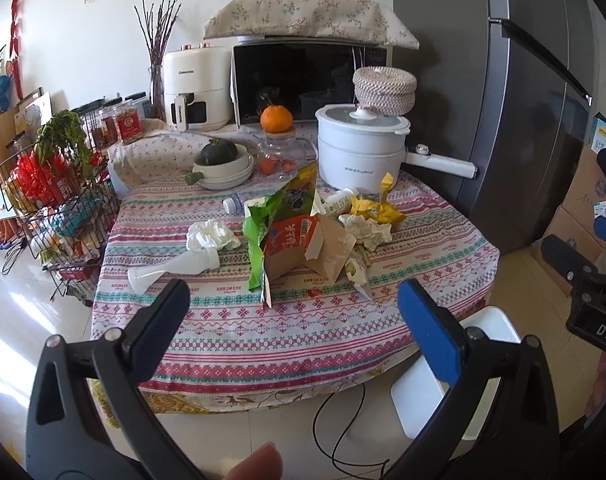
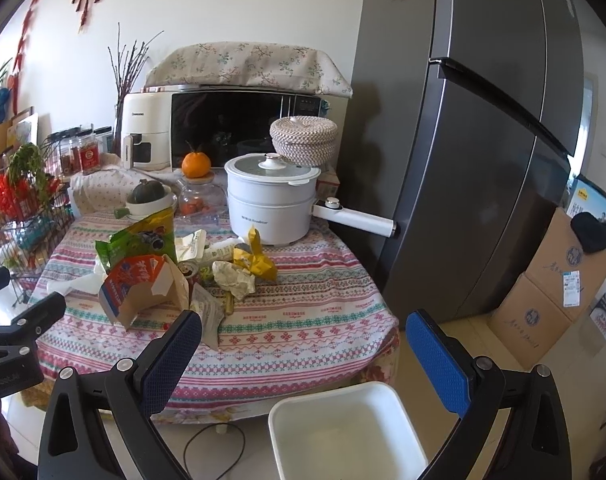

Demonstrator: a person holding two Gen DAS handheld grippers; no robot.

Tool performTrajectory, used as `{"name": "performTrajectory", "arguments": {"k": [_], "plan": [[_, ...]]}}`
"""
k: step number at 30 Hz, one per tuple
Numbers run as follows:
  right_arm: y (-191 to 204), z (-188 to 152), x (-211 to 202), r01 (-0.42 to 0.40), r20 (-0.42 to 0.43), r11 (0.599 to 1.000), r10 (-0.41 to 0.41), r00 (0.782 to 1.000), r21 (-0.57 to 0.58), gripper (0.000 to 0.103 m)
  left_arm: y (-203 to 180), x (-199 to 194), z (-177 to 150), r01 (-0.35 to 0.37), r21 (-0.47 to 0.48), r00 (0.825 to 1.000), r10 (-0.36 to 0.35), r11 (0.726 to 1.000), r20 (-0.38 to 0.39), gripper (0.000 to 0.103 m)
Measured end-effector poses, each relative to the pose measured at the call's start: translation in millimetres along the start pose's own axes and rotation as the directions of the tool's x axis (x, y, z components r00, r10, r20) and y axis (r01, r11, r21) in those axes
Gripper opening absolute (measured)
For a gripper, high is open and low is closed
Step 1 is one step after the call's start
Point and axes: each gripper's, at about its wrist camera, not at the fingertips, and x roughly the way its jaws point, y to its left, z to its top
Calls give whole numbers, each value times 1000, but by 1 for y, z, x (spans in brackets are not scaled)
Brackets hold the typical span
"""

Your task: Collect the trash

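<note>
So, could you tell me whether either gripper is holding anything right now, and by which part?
Nothing is held. The left gripper and the right gripper are both open and empty, short of the trash on the table.

Trash pile at the middle of the desk [image 1: 231, 344]: torn carton [image 1: 299, 248] in front, snack bag [image 1: 279, 216] behind it, crumpled tissue [image 1: 211, 236] to its left, crumpled paper [image 1: 367, 230] to its right. Electric pot [image 1: 359, 148] stands behind the pile, microwave [image 1: 303, 80] farther back, air fryer [image 1: 195, 88] to the microwave's left. Bin [image 2: 343, 436] sits on the floor before the desk.
</note>
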Motion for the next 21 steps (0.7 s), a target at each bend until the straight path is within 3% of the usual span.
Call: {"name": "performTrajectory", "arguments": {"k": [7, 10, 14, 16, 21], "plan": [[3, 1, 2, 7, 35, 1000, -6, 999, -31, 103, 6, 7, 9, 31, 8, 999, -31, 999, -18, 103], [7, 8, 12, -6, -8, 998, 5, 1000, -57, 103, 16, 20, 24, 61, 12, 995, -60, 998, -79, 103], [13, 20, 33, -98, -99, 992, 90, 991, -75, 103, 38, 46, 41, 74, -2, 987, -74, 997, -141, 101], [19, 26, 49, -177, -148, 979, 161, 976, -101, 103, 46, 64, 44, 91, -18, 982, -92, 996, -166, 93], [32, 21, 88, -271, -229, 960, 249, 941, -70, 103, 53, 110, 28, 139, -51, 960, -147, 989, -239, 76]]}}
